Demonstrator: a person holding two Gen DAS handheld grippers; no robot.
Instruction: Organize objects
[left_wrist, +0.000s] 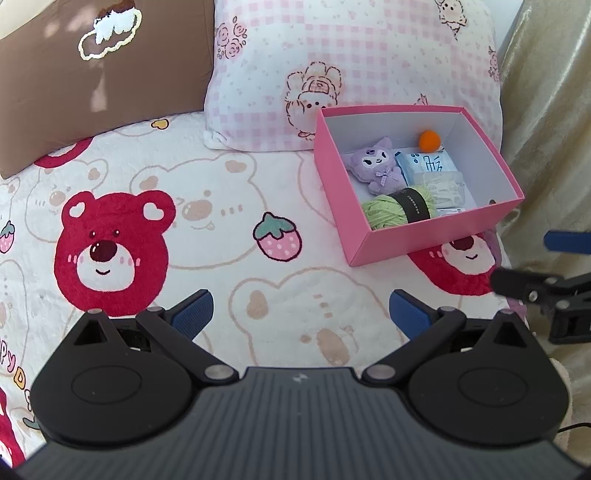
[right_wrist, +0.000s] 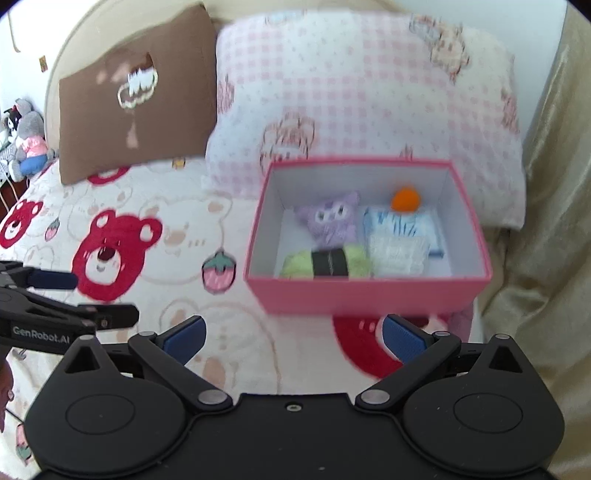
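Observation:
A pink box (left_wrist: 424, 240) (right_wrist: 354, 295) with a white inside sits on the bed against a pink checked pillow. In it lie a purple plush toy (left_wrist: 376, 166) (right_wrist: 330, 221), a green yarn ball with a black band (left_wrist: 399, 206) (right_wrist: 327, 263), an orange ball (left_wrist: 429, 140) (right_wrist: 405, 199), a blue-and-white tissue pack (left_wrist: 428, 166) (right_wrist: 400, 223) and a clear plastic case (left_wrist: 443, 190) (right_wrist: 397, 254). My left gripper (left_wrist: 301, 314) is open and empty over the blanket, left of and nearer than the box. My right gripper (right_wrist: 293, 338) is open and empty just in front of the box.
The bed has a white blanket with red bears (left_wrist: 110, 251) and strawberries. A brown pillow (left_wrist: 103, 74) and a pink checked pillow (left_wrist: 351, 66) lean at the back. A gold curtain (right_wrist: 546, 221) hangs on the right. Stuffed toys (right_wrist: 26, 140) sit far left.

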